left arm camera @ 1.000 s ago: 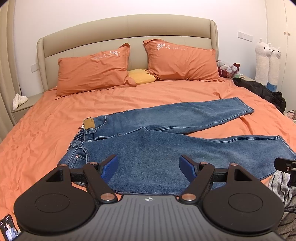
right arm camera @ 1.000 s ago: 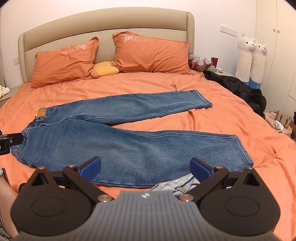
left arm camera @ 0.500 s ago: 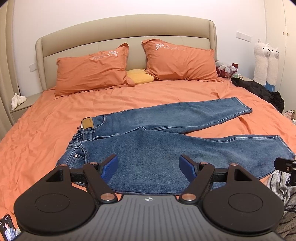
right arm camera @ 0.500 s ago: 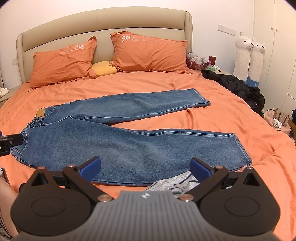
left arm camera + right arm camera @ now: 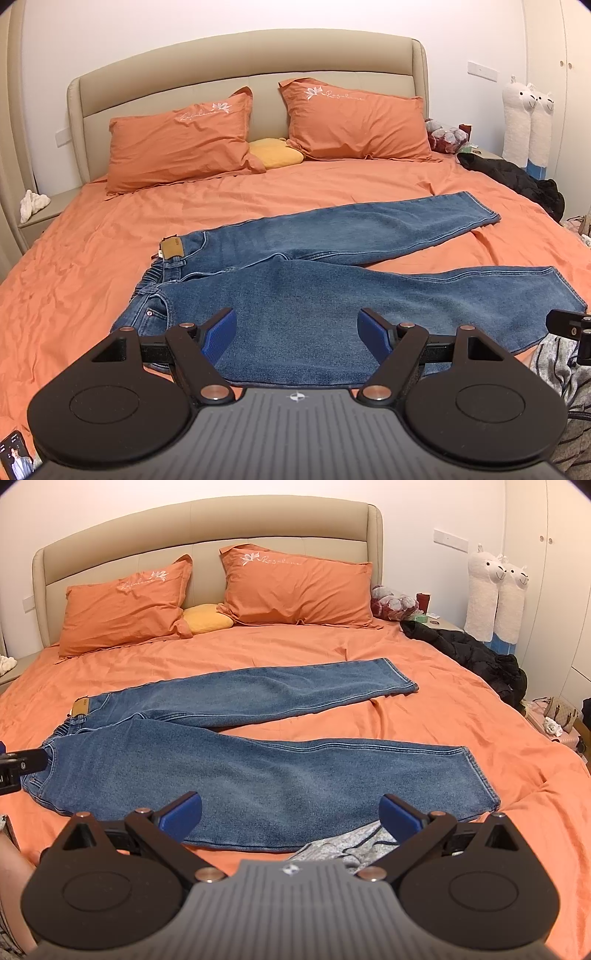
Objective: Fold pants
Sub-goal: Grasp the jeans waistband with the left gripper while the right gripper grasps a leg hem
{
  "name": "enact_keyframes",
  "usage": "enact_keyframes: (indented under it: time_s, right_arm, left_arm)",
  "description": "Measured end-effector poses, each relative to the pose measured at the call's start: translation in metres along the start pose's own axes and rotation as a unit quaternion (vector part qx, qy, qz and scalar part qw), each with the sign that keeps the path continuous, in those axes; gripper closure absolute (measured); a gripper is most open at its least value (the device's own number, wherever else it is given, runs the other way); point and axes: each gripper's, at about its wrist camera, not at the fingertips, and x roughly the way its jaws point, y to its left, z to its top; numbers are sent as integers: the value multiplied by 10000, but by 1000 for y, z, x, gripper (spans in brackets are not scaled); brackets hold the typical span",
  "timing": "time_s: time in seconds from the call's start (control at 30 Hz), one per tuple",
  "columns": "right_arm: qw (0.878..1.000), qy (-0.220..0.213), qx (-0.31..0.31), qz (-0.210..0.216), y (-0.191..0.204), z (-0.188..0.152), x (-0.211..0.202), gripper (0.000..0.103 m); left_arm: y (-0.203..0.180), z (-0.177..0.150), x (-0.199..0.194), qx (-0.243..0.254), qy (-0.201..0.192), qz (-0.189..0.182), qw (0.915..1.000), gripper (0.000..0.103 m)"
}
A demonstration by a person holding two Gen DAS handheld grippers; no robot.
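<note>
Little has changed since a second ago — both tools, left tool (image 5: 297, 328) and right tool (image 5: 290, 814), stay released above the unfolded jeans (image 5: 332, 295); folding not begun.

Bare orange bedsheet (image 5: 461, 709) lay open around the spread jeans (image 5: 240, 771) to the left, far and right. A grey garment (image 5: 343, 845) crowded the near edge, and a black jacket (image 5: 476, 657) blocked the far right.
</note>
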Motion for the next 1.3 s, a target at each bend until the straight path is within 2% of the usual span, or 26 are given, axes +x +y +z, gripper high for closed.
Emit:
enact_keyframes:
  time_s: [0.23,0.37,0.5,0.6,0.77,0.9,0.97,1.03,1.07,1.13,1.23,1.3]
  right_arm:
    - [10000,-47,8,-41,-2,0,1,5]
    - [9998,-196,1,50,-11,-1,5,5]
    - [9989,-365,-309,3,-20,6,14,5]
    - [9979,-297,-573,-15,-30,14,27,5]
    - [9944,-166,-1041,-114,-45,35,50,5]
    - [9895,0,-1433,-175,-60,55,71,15]
    - [9880,157,-1529,-183,-70,63,84,23]
    - [9869,400,-1554,-149,-83,71,101,37]
    - [9863,520,-1556,-159,-89,74,110,39]
    - [9854,778,-1504,-163,-104,79,130,50]
    - [9817,1177,-1487,-162,-122,80,161,54]
    - [9775,1380,-1582,-227,-130,77,179,57]
  left_arm:
    - [0,1,2,32,69,11,10000,16]
    - [5,1,4,243,89,87,9996,16]
    - [13,4,9,536,54,299,9981,16]
    - [22,10,16,796,66,279,9964,22]
    - [39,22,32,1614,140,108,9867,27]
    - [62,37,49,2092,244,-201,9774,28]
    - [73,42,60,2419,282,-274,9695,29]
    - [84,42,74,2927,336,-331,9551,29]
    - [88,40,82,3198,393,-316,9461,29]
    - [95,34,101,3711,587,-215,9265,29]
    - [107,19,131,4314,1018,-132,8963,29]
    - [112,7,148,4592,1221,-136,8798,29]
